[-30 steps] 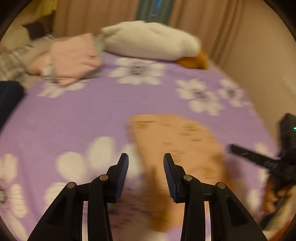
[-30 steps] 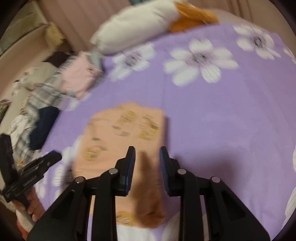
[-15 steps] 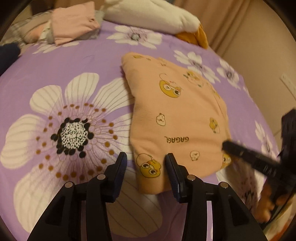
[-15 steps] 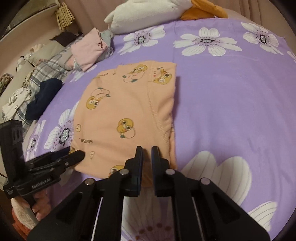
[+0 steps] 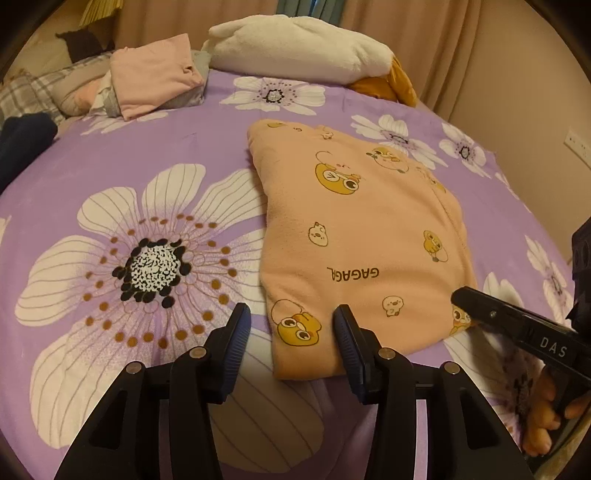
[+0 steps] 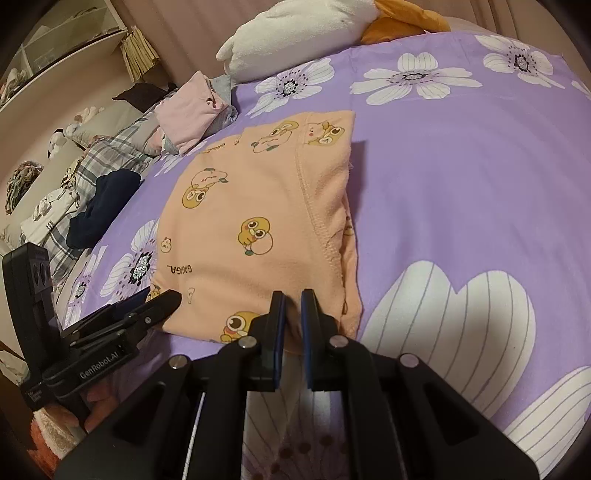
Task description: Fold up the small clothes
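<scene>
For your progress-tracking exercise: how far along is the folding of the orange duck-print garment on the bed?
Done: the orange duck-print garment lies flat, already folded over once. In hand: the right gripper pinches its near edge; the left gripper, just been opening, straddles the near corner without gripping. Left: the next fold, then joining the folded pink garment.

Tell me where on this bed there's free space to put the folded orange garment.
Bare purple sheet lies right of the orange garment, up toward the white pillow. The big flower patch on its left is also free. The pink folded pile and navy cloth crowd the far left.
</scene>
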`<move>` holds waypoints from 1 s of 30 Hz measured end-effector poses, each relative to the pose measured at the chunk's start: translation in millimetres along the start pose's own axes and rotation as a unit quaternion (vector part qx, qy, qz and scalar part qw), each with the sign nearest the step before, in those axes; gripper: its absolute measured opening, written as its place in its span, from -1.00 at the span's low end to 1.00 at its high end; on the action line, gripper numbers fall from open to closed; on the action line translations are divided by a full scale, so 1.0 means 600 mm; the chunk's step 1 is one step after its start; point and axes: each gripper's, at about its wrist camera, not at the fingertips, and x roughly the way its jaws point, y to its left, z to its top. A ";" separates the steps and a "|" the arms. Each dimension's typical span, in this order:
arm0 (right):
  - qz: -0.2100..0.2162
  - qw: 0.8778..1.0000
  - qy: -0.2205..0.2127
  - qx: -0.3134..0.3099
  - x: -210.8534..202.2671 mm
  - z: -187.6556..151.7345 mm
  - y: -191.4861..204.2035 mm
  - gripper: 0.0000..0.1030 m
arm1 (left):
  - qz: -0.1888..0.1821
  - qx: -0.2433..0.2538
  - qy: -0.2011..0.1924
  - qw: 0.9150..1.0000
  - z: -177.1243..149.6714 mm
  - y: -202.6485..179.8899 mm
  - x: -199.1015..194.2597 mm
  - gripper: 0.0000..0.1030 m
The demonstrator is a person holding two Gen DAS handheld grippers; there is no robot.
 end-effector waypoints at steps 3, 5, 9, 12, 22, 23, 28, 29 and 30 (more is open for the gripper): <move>0.010 1.000 0.009 0.020 -0.001 0.007 -0.007 -0.83 | 0.020 0.017 -0.005 1.000 -0.005 -0.009 -0.004 -0.04; 0.034 0.997 0.032 0.059 -0.003 0.033 -0.013 -0.69 | 0.024 0.020 -0.006 0.999 -0.005 -0.010 -0.004 -0.03; 0.060 0.996 -0.002 0.071 -0.006 0.109 -0.009 -0.69 | 0.017 0.009 -0.004 1.000 -0.004 -0.005 -0.004 -0.01; 0.034 0.995 0.013 0.093 0.011 0.140 -0.011 -0.69 | 0.013 -0.011 0.021 1.000 0.013 0.001 -0.007 -0.01; 0.032 0.997 -0.003 0.073 0.011 0.179 -0.010 -0.69 | -0.028 -0.046 0.012 0.998 0.190 0.022 -0.008 -0.49; 0.033 0.996 -0.001 0.077 0.021 0.186 -0.014 -0.69 | -0.026 -0.047 0.025 0.998 0.192 0.021 0.013 -0.49; 0.015 0.993 0.045 0.106 0.086 0.176 -0.038 -0.73 | -0.011 -0.052 0.065 0.996 0.154 0.027 0.111 -0.41; 0.010 0.993 0.044 0.105 0.095 0.168 -0.041 -0.75 | -0.002 -0.036 0.052 0.998 0.149 0.019 0.104 -0.41; 0.013 0.994 0.036 0.103 0.098 0.163 -0.043 -0.75 | 0.007 -0.020 0.045 0.999 0.145 0.012 0.101 -0.41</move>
